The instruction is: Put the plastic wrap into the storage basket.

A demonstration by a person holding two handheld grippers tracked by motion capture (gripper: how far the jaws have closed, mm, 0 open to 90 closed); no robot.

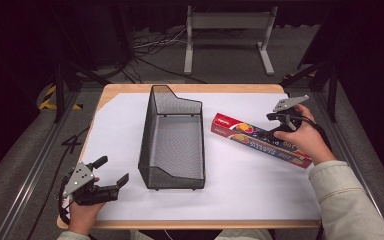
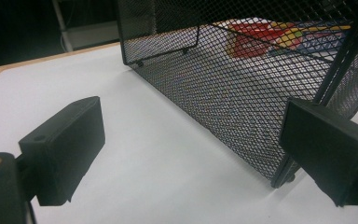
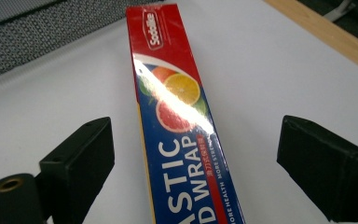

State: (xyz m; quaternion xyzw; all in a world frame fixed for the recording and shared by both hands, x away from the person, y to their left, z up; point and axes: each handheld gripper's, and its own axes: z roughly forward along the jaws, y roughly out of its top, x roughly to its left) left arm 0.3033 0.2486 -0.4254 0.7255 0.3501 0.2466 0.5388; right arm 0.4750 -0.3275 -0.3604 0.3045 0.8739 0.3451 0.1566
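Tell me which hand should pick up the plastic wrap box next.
Right. The right gripper already has its jaws open on either side of the plastic wrap box, not pressing it. The left gripper sits at the table's near left corner, with the mesh basket between it and the box.

The white table sheet [image 1: 250, 175] is brightly lit from above against dark surroundings. A glare streak crosses the red-and-blue plastic wrap box [image 3: 182, 116]. Close black jaws look soft at bottom edges.
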